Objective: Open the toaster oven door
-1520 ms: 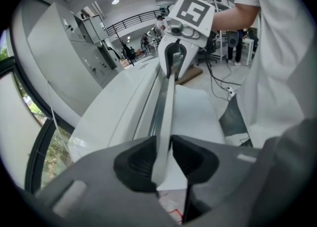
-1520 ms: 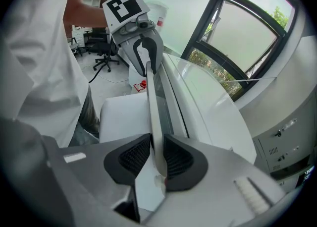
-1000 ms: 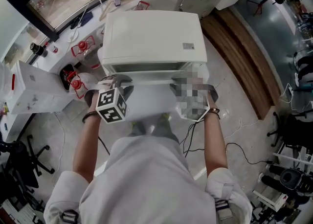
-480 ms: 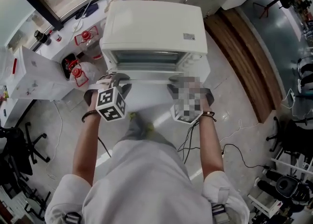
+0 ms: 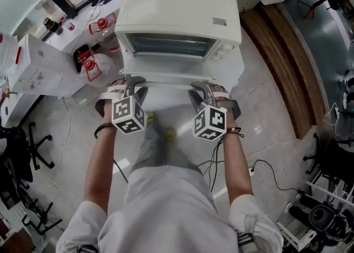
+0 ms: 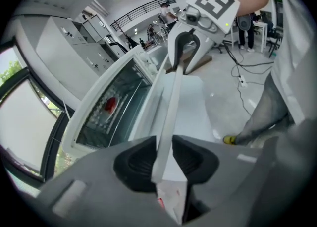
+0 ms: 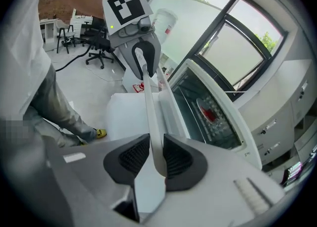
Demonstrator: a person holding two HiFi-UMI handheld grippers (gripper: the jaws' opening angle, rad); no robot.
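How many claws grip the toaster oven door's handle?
2. The left claw clamps the handle near its left end, the right claw near its right end. None seems hidden.

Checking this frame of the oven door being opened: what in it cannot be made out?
- Red item inside the toaster oven: both gripper views, small and blurred, unidentifiable.
- Label on the oven's top: head view, too small to read.
- Front controls: head view, too small to read.
- Pad contact on the door handle: head view, covered by the left gripper and right gripper bodies.
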